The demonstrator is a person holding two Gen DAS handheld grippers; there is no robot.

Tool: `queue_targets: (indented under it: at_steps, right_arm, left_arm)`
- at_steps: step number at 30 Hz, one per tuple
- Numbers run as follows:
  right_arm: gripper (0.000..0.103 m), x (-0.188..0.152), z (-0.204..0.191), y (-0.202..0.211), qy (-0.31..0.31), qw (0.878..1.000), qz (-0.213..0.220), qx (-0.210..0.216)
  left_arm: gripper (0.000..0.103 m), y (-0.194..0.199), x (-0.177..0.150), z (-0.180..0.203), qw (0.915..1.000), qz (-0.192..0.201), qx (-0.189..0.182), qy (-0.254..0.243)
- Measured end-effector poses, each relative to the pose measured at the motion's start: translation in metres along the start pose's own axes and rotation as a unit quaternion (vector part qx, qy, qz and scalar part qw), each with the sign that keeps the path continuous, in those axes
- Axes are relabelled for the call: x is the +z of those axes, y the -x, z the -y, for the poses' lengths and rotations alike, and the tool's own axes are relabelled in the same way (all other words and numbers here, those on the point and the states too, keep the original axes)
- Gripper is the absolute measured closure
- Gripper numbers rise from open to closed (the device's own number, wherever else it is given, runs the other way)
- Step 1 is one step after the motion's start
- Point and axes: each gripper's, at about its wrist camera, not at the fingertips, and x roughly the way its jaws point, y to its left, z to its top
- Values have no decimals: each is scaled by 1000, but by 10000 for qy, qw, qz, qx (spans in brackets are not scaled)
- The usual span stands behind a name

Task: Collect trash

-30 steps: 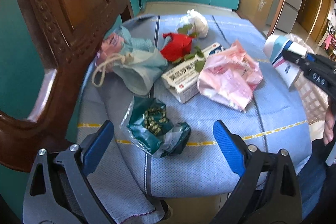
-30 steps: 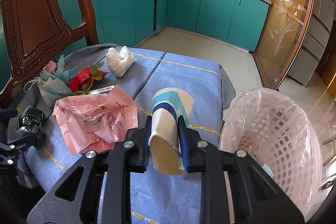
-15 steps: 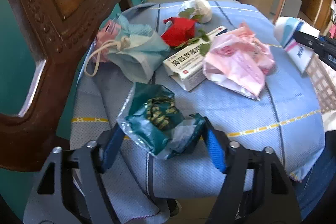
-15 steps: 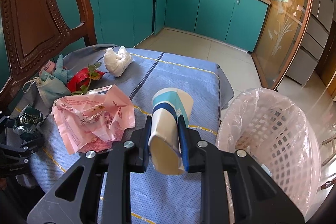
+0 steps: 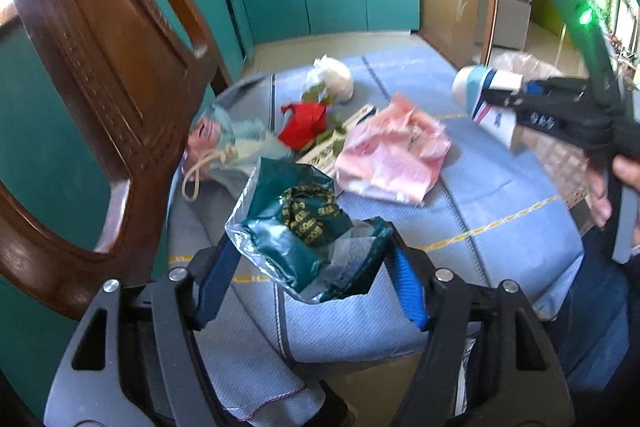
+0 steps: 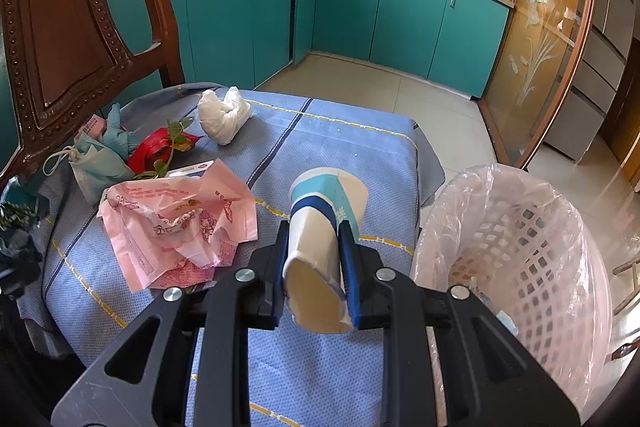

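My left gripper [image 5: 308,267] is shut on a crumpled dark green foil wrapper [image 5: 304,223] and holds it above the near edge of the blue tablecloth [image 5: 500,195]. My right gripper [image 6: 316,263] is shut on a white and blue paper cup [image 6: 324,223], held over the cloth beside the bin. The cup also shows in the left wrist view [image 5: 484,99]. The white basket bin with a plastic liner [image 6: 516,251] stands at the right of the table. A pink plastic bag [image 6: 176,223], a red wrapper [image 6: 156,147], a face mask [image 6: 96,163] and a white wad [image 6: 224,115] lie on the cloth.
A carved wooden chair back [image 5: 100,67] rises close on the left. A white medicine box [image 5: 332,143] lies partly under the pink bag. Teal kitchen cabinets [image 6: 360,15] and a tiled floor lie beyond the table.
My left gripper closed on the green wrapper and lifted it off the cloth. My right gripper has held the cup almost still beside the bin.
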Motion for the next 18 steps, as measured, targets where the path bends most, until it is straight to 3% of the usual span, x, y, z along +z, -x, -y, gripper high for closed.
queue_targets:
  at_steps: [5, 18]
  right_arm:
    - [79, -1, 1, 2, -40, 10000, 13, -2]
    - [79, -1, 1, 4, -30, 10000, 38, 10]
  left_arm:
    - [32, 8, 5, 7, 9997, 195, -93, -64]
    - [32, 6, 6, 9, 9998, 184, -110, -36]
